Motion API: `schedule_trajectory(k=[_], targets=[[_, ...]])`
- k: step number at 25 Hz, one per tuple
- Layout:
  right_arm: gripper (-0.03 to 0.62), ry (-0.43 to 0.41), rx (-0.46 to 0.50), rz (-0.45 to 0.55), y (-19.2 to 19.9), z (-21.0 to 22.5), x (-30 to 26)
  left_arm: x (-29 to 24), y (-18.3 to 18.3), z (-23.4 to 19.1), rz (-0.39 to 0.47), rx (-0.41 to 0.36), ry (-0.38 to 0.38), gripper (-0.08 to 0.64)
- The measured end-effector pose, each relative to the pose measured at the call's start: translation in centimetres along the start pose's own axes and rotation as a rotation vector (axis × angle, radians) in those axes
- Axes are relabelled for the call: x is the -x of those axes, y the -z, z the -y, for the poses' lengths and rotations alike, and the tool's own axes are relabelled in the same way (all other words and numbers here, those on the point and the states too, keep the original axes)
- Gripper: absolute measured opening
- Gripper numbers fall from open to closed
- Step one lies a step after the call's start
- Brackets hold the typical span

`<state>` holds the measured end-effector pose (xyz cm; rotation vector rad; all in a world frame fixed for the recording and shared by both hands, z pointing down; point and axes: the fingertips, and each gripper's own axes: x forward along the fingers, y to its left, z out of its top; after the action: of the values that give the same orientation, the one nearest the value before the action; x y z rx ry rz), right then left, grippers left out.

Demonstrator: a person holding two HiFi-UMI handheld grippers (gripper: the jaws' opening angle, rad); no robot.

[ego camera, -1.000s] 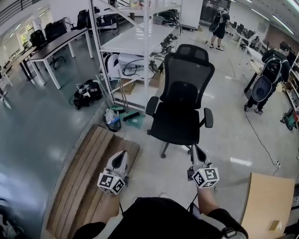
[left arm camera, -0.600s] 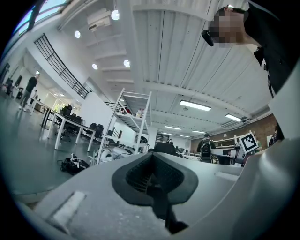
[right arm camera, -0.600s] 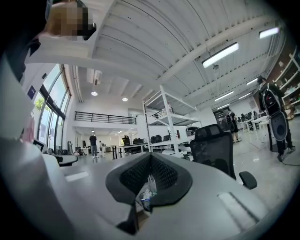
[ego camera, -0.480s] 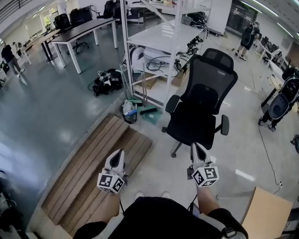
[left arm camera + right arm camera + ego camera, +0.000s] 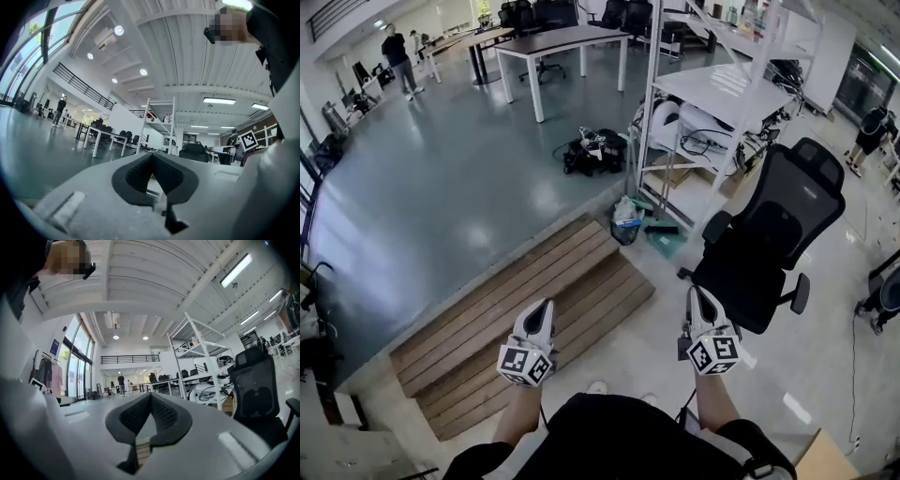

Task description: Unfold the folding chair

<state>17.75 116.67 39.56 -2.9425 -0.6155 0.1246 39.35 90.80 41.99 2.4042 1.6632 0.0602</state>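
No folding chair shows in any view, so which hand is nearer cannot be judged. Left tongs [image 5: 546, 306] and right tongs [image 5: 697, 293] are pressed together and empty. Only an office chair [image 5: 769, 248] stands to the right, with wooden steps [image 5: 487, 319] to the left.

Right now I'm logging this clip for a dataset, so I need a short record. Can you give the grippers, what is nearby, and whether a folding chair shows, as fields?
left gripper: shut, empty, held level
right gripper: shut, empty, held level
office chair: black, ahead on the right
steps: wooden, ahead of the left gripper
rack: white, behind the office chair
folding chair: none seen in any view
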Motion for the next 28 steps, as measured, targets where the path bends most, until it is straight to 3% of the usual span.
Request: schedule_trajectory(k=[4,11,18,22,28], targets=[[0.003,-0.101,0.0,0.0,0.6,-4.9,-3.7,3.1,-1.2,-4.0,0.011,-0.029,-0.088,-0.002],[0.003,-0.247,-0.002,-0.036,1.8,-9.8,-7.5,5.9,-2.4,-6.5,0.028,-0.066,-0.206,-0.002],[0.003,-0.453,0.003,-0.104,3.8,-15.1,-9.5,9.6,-1.2,-6.9,-0.019,-0.077,-0.383,-0.002],[0.003,-0.579,0.017,-0.137,4.6,-17.9,-10.1,12.9,-1.0,-6.4,0.01,-0.062,-0.506,-0.002],[0.003,-0.736,0.016,-0.169,5.6,-21.2,-9.4,17.4,-1.4,-4.2,0.048,-0.058,-0.63,-0.002]])
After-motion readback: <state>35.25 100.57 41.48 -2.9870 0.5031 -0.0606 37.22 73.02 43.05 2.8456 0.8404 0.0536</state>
